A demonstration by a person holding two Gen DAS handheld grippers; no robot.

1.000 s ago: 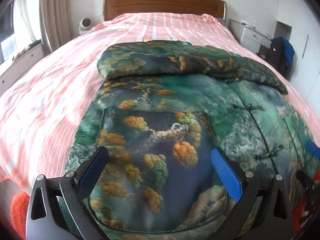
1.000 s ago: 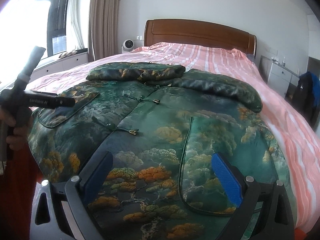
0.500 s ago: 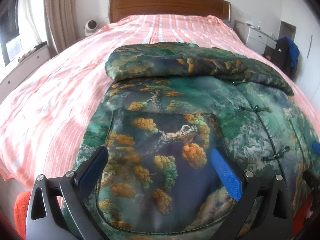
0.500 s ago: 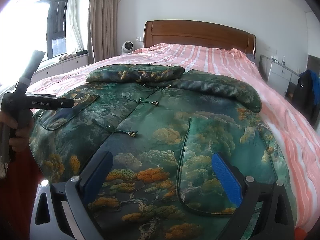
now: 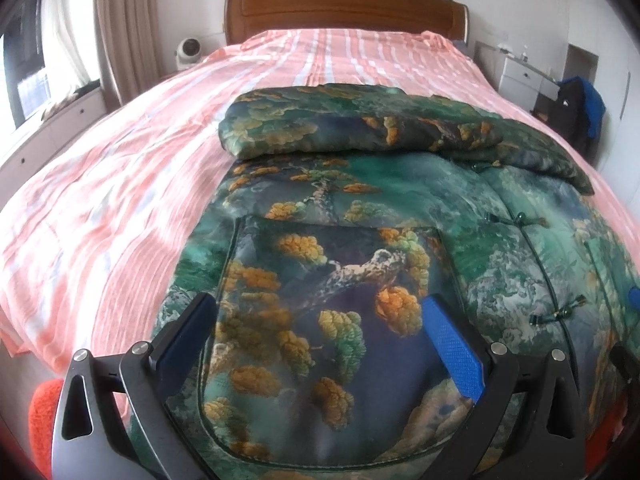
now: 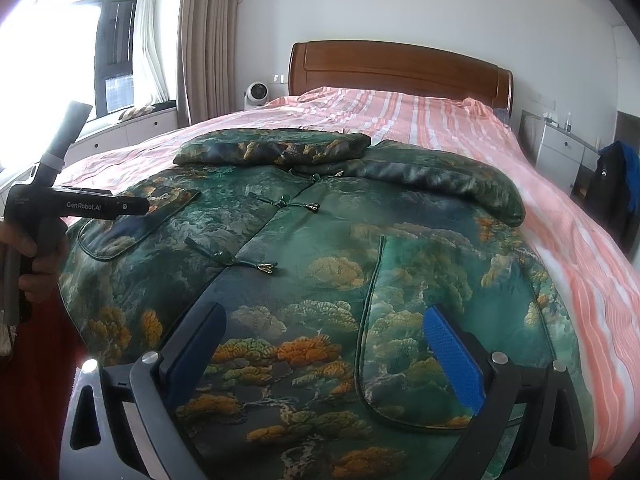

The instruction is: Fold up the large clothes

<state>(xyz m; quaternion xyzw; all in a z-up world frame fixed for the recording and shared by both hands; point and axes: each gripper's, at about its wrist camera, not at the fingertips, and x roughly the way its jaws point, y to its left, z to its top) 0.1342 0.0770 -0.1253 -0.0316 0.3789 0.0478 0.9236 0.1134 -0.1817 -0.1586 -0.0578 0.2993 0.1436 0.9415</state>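
Observation:
A large green padded jacket [image 5: 360, 216] [image 6: 320, 240] with orange tree print and knot buttons lies face up on the bed. Both sleeves [image 5: 360, 124] [image 6: 440, 176] are folded across its upper part. My left gripper [image 5: 320, 320] stands open over the jacket's left patch pocket [image 5: 332, 300], nothing between its blue pads. My right gripper [image 6: 324, 328] is open above the right pocket [image 6: 432, 320] near the hem. The left tool's body [image 6: 76, 208], held by a hand [image 6: 44, 256], shows at the left of the right wrist view.
The bed has a pink striped cover [image 5: 120, 184] and a wooden headboard [image 6: 400, 68]. A small white fan [image 6: 256, 94] and window bench stand at the left. White drawers [image 6: 560, 152] and a dark bag with blue cloth [image 6: 616, 184] stand at the right.
Both views have lifted and drawn back slightly, so more of the bed and headboard shows. The jacket has not moved and both grippers stay open.

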